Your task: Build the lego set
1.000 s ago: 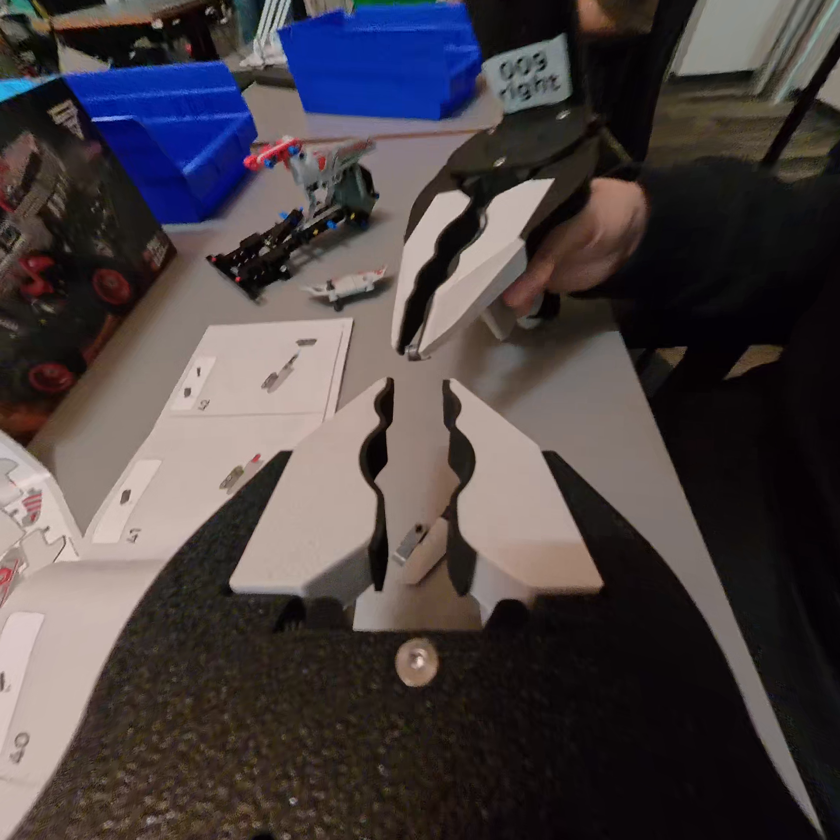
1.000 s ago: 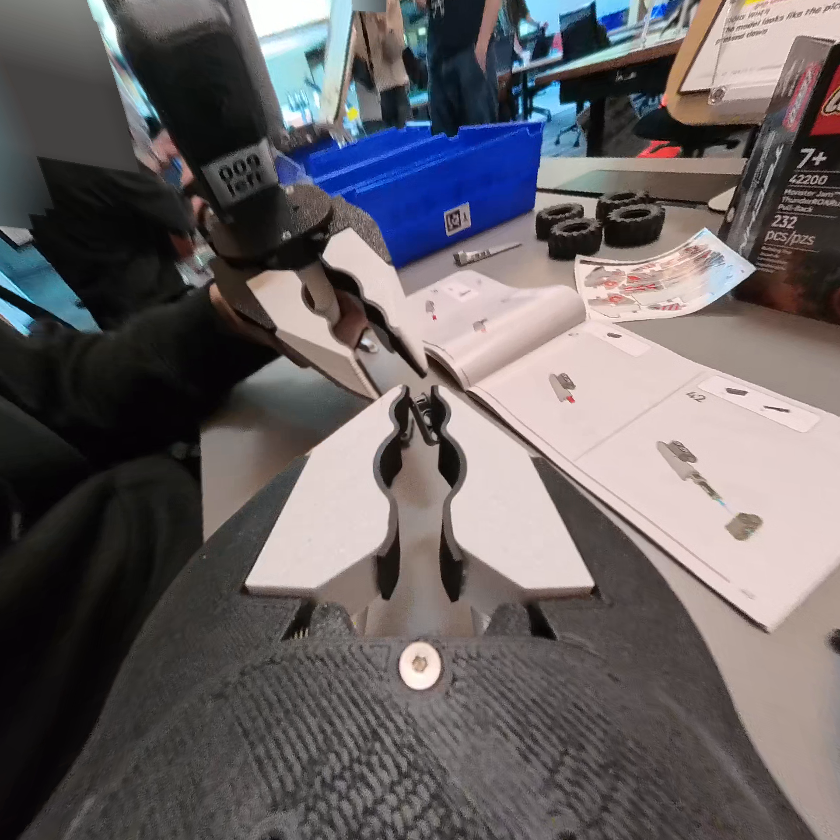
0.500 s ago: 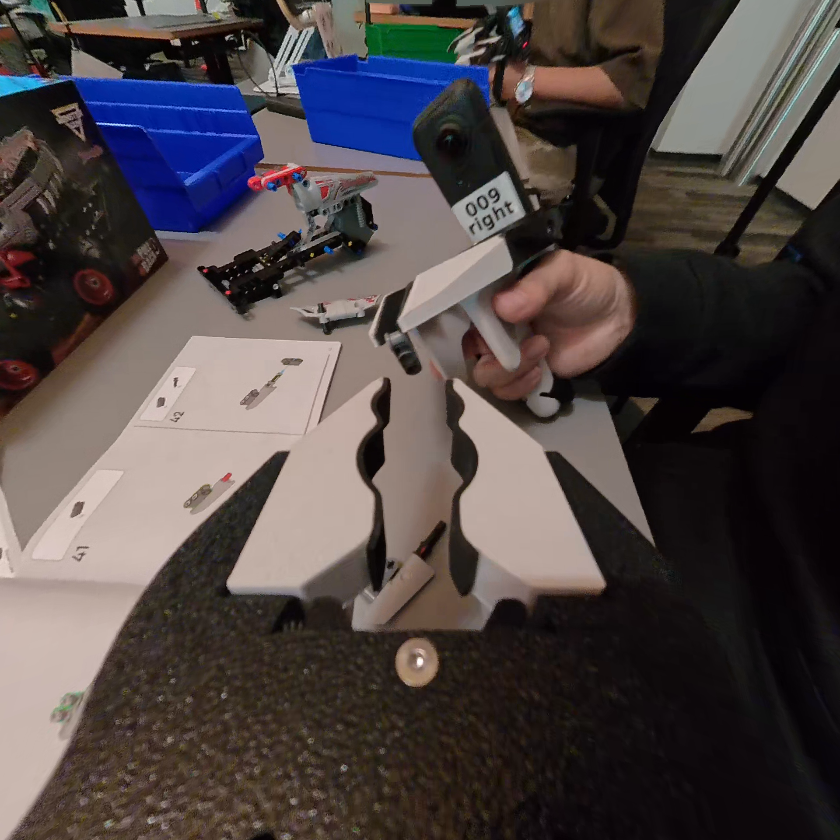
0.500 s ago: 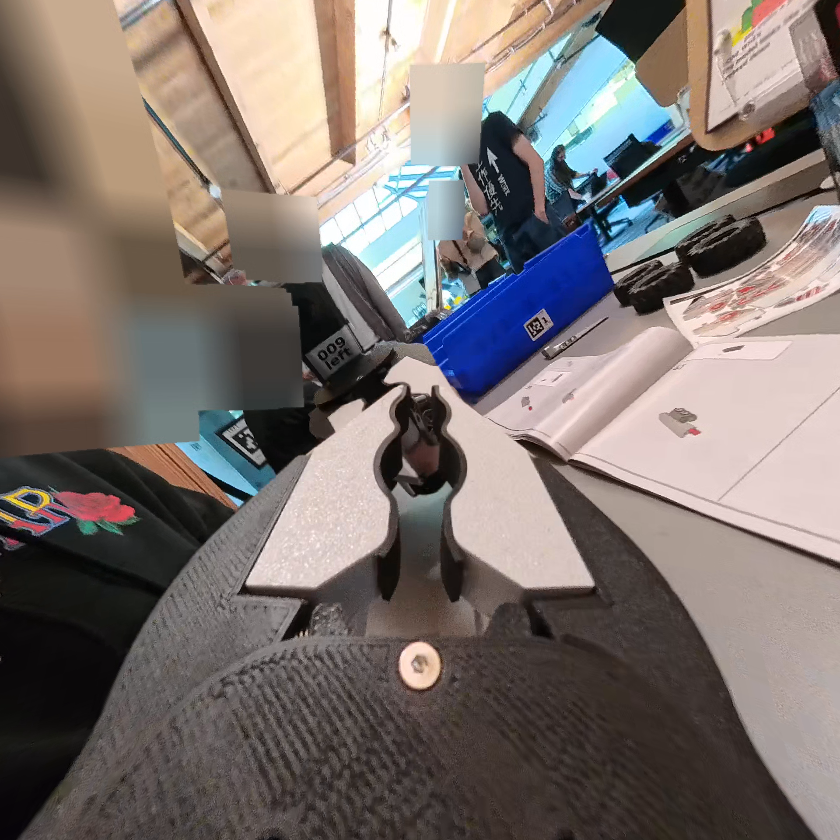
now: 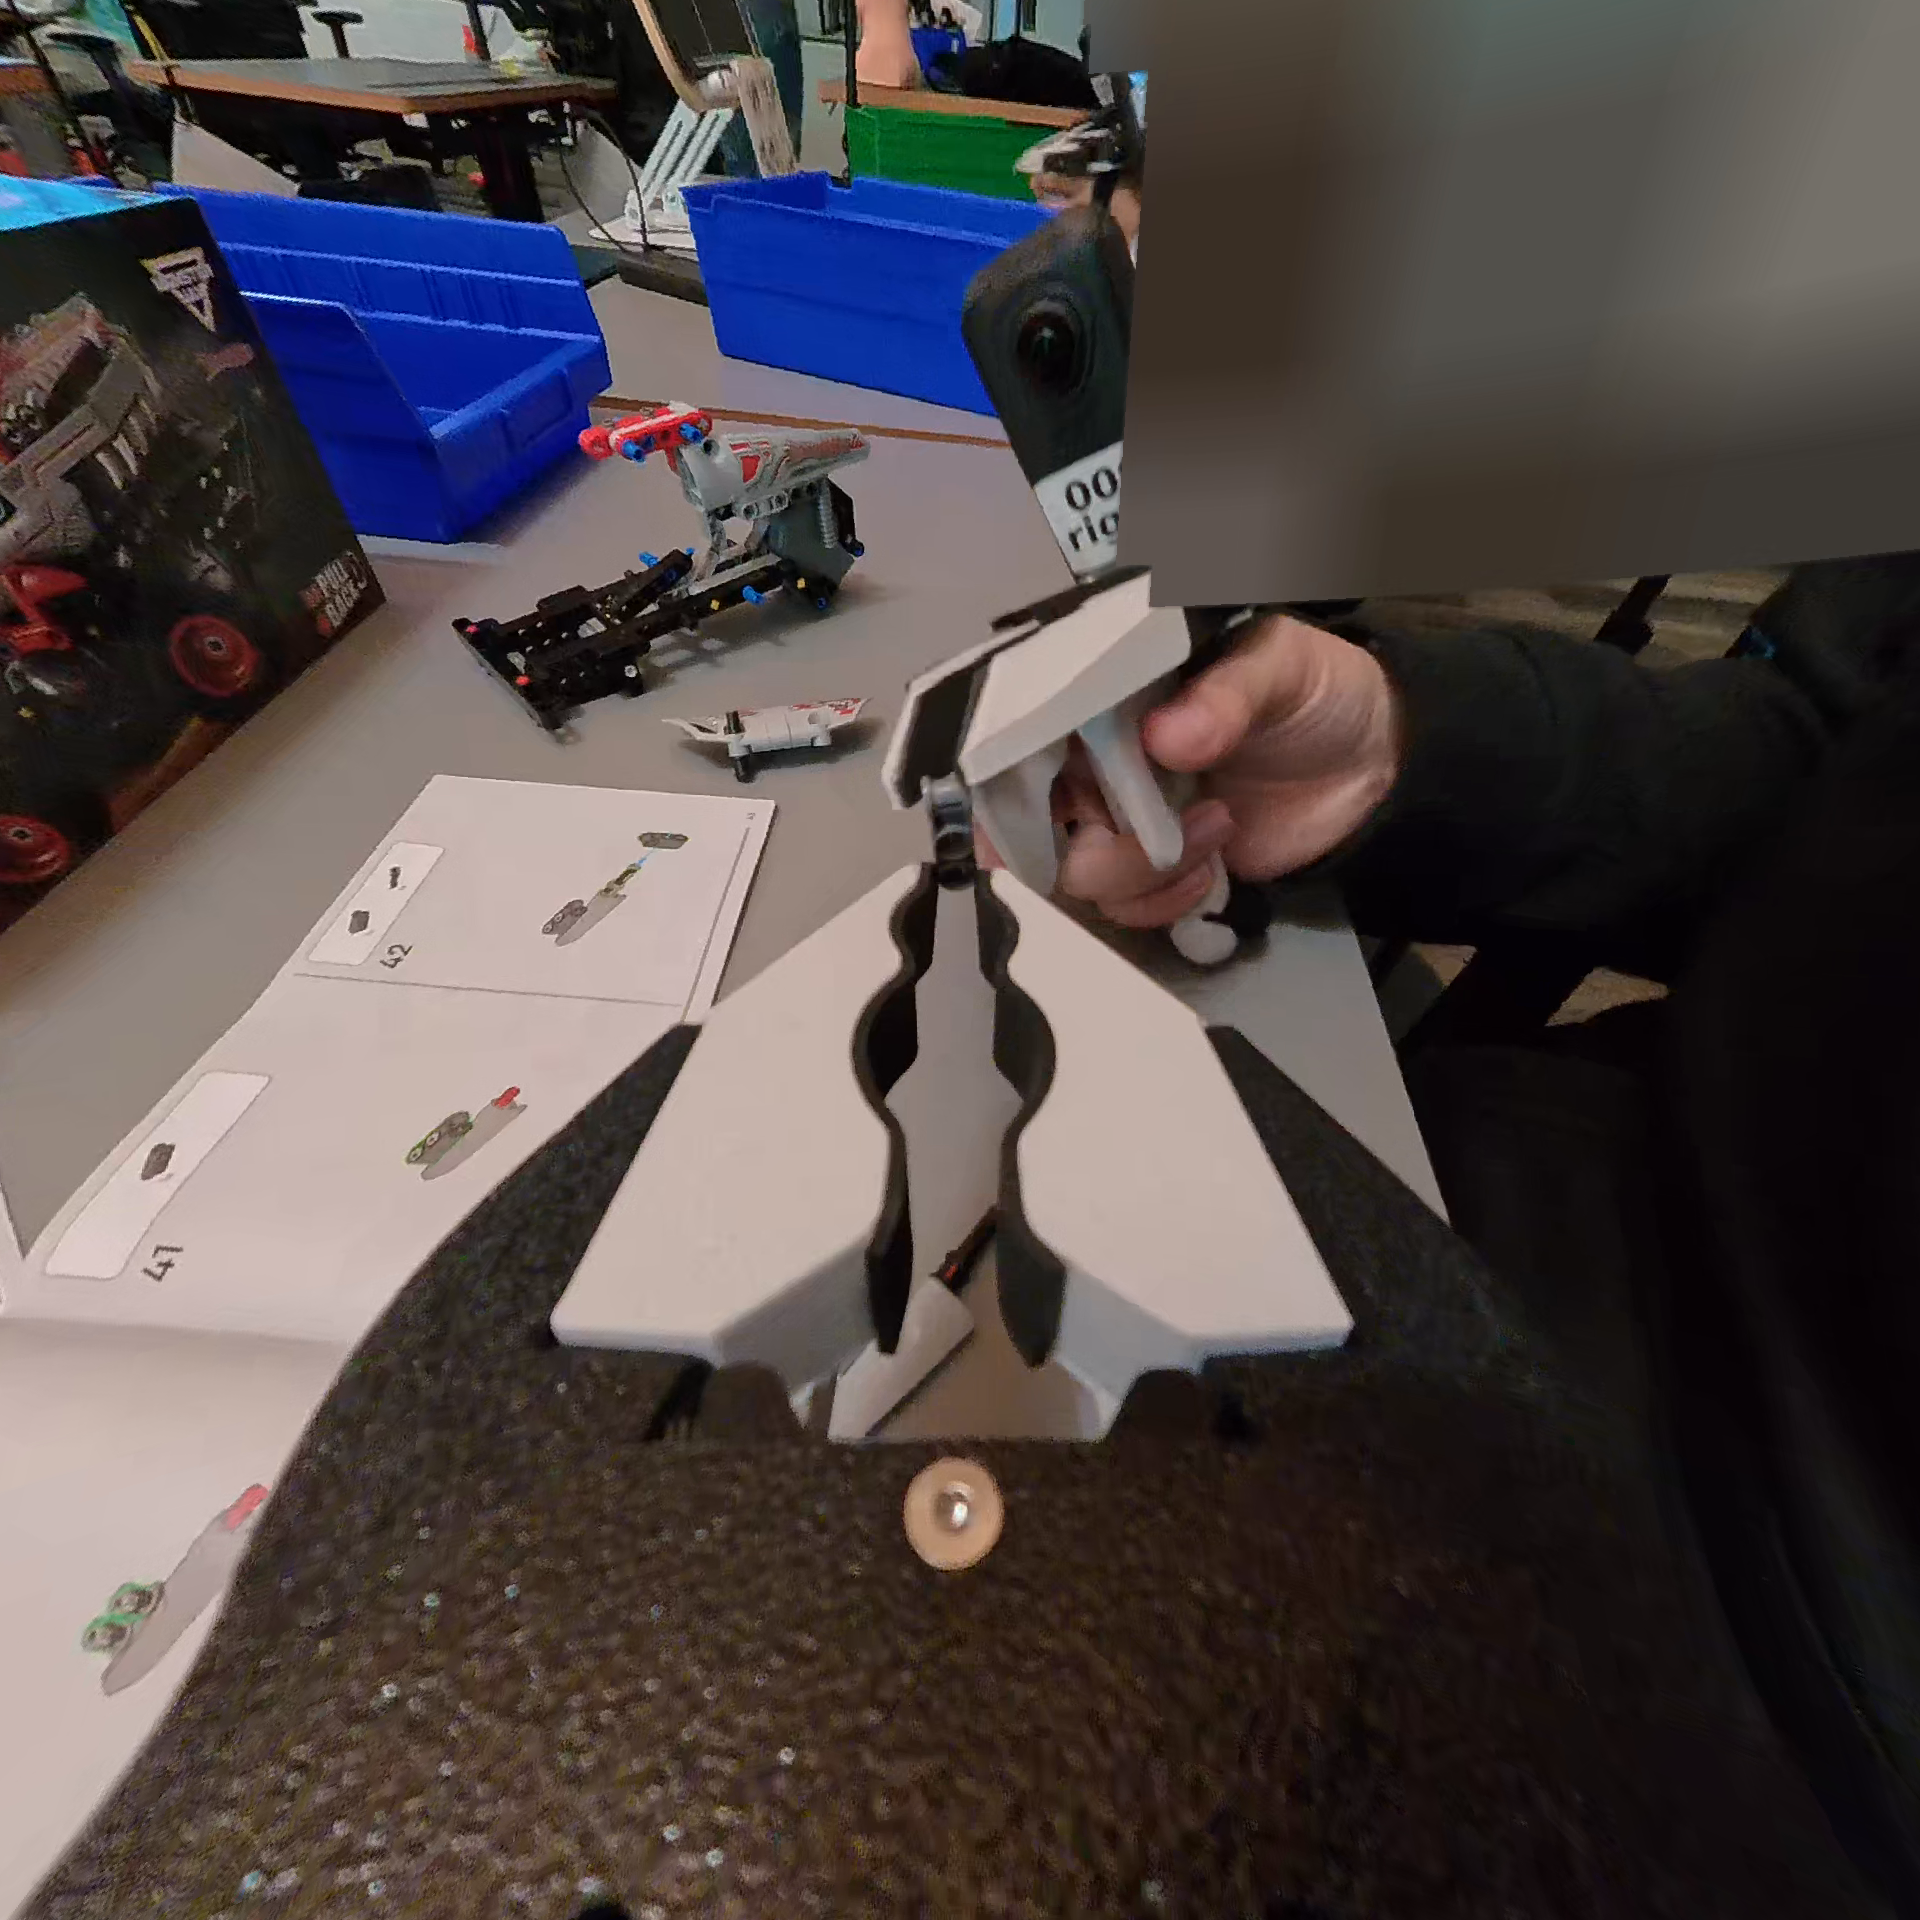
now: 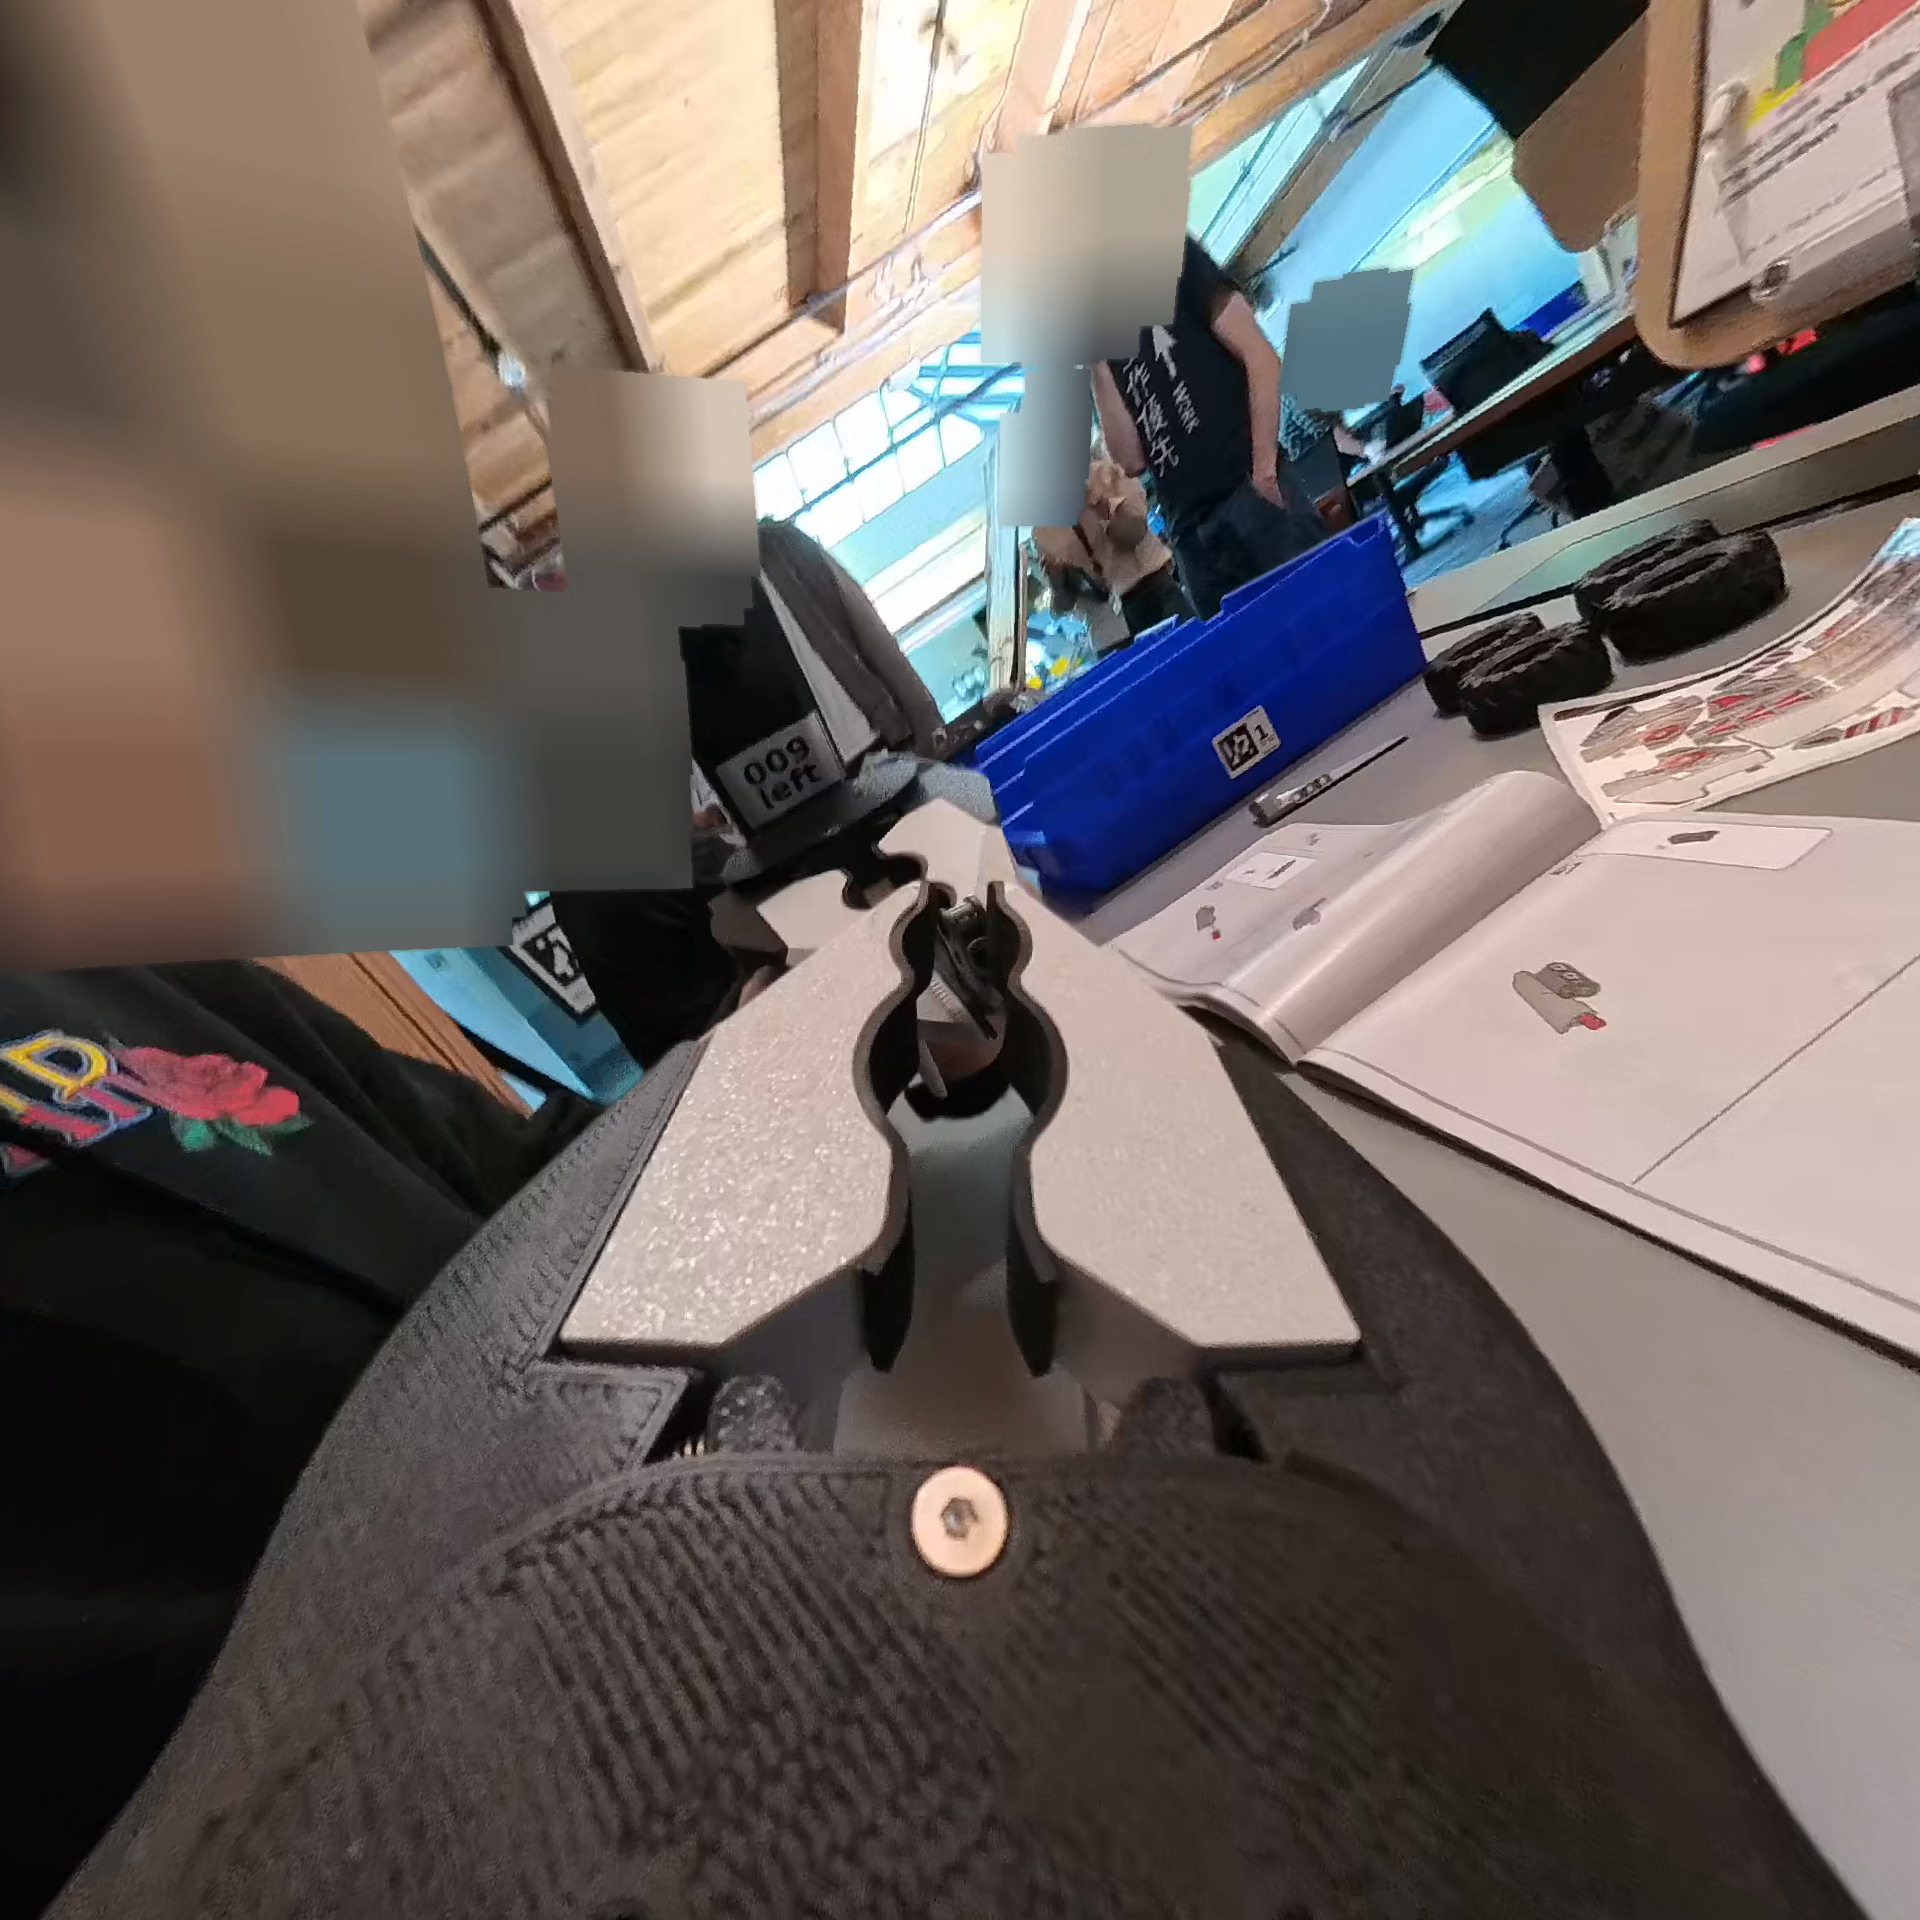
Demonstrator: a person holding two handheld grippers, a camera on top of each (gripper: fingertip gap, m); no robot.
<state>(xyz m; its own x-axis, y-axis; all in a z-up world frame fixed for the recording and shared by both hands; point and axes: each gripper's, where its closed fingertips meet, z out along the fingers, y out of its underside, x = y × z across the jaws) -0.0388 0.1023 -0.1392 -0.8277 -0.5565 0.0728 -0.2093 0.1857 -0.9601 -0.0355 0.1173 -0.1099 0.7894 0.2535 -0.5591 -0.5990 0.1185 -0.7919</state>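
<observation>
My left gripper (image 5: 954, 883) is nearly closed. A light grey lego piece (image 5: 904, 1345) with a black, red-tipped pin is lodged deep between its jaws. My right gripper (image 5: 935, 795) comes in from the upper right, held by a hand, and is shut on a small dark grey connector piece (image 5: 948, 826). That piece touches the left gripper's tips. In the right wrist view my right gripper (image 6: 961, 899) pinches the same dark piece (image 6: 966, 940) at its tips. The left gripper's fingers (image 6: 940, 836) sit just behind it.
A black lego chassis (image 5: 644, 613) and a small white winged piece (image 5: 774, 727) lie beyond the open instruction booklet (image 5: 540, 935). The set box (image 5: 125, 520) stands left, with blue bins (image 5: 436, 395) behind. Black tyres (image 6: 1662, 592) and a sticker sheet (image 6: 1745, 727) lie far right.
The right gripper tilted up and came down to the left gripper's tips with the small dark piece. The left jaws narrowed. The left gripper lifted slightly over the booklet.
</observation>
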